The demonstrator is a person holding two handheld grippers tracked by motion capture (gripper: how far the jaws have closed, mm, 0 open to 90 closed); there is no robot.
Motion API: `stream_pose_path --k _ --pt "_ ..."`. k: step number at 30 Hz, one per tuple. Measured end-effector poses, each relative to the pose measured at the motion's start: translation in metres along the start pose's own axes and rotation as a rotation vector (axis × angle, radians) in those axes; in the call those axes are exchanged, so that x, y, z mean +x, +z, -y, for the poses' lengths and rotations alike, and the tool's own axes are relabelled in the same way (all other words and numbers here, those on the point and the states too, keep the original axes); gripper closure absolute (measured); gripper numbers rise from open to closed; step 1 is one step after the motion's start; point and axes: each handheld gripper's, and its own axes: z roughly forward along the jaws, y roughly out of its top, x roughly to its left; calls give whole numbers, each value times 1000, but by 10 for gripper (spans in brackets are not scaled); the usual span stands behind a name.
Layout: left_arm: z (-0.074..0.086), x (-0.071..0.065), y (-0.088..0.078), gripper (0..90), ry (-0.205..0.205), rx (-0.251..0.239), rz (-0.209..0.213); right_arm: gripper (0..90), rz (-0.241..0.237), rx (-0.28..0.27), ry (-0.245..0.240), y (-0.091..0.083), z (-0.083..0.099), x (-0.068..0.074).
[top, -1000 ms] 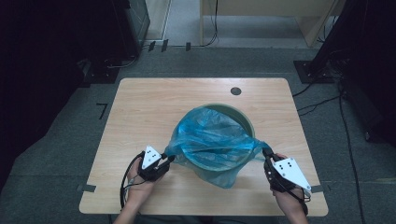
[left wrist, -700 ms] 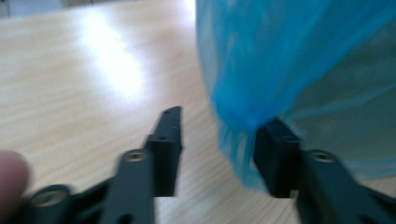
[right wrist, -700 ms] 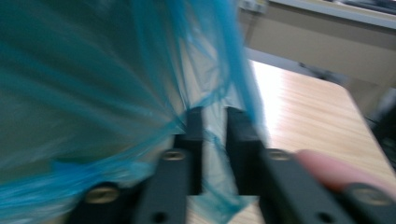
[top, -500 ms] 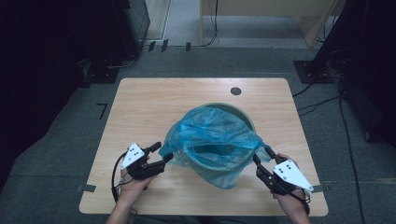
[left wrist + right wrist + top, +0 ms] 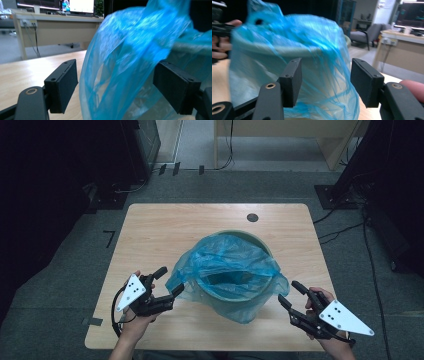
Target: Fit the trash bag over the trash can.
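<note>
Lining of the round bin looks nearly finished: the blue plastic bag is already draped over the whole rim and hangs down the outside wall, its mouth sagging open into the bin. What seems left is neatening, since the film bunches loosely at the near left and near right and a flap hangs low toward the front.

The bin stands at the middle of the table, nearer the person's edge.

The left claw has just been opening; its jaws stand wide, with a fold of bag between them in the left gripper view but not pressed by the pads. The right claw has likewise just been opening and stands apart from the bag, holding nothing.

The bag is thin, translucent, crinkled film with glossy streaks. The bin is a pale green, smooth, rigid cylinder. The table is light wood-grain laminate with rounded corners and 1 dark round cable hole.
</note>
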Motion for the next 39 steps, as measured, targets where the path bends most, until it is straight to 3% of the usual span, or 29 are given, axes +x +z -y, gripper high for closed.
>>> stream_pose_path --k 2,6,8,10,12,17,22,25,28,32,36,39 --pt "-5 -2 0 192 6 -18 -14 449 45 -12 9 2 -6 1" --pt "-10 -9 6 224 43 -23 -32 454 139 2 -24 21 -14 9" --pt "-11 -15 9 276 89 -28 -72 465 155 8 -14 31 -14 11" --pt "-14 -19 10 430 114 -59 -105 535 175 -4 12 40 -14 9" --pt "-20 -19 12 530 88 -69 -87 597 176 0 42 44 -15 6" --pt "-30 -21 26 707 91 -76 -93 678 186 52 15 50 -16 1" --pt "-40 -12 46 804 -6 -105 -125 674 224 88 50 53 -10 -6" --pt "-43 -4 60 836 -45 -81 -128 676 228 130 78 55 -2 -11" --pt "-43 7 79 872 -91 -25 -100 729 250 175 87 62 5 -13" --pt "-41 23 97 883 -215 14 -63 900 299 199 114 73 7 -15" --pt "-40 39 112 881 -315 65 -71 900 326 201 153 83 1 -21" --pt "-39 50 126 868 -361 128 -96 900 352 195 174 91 -7 -28"
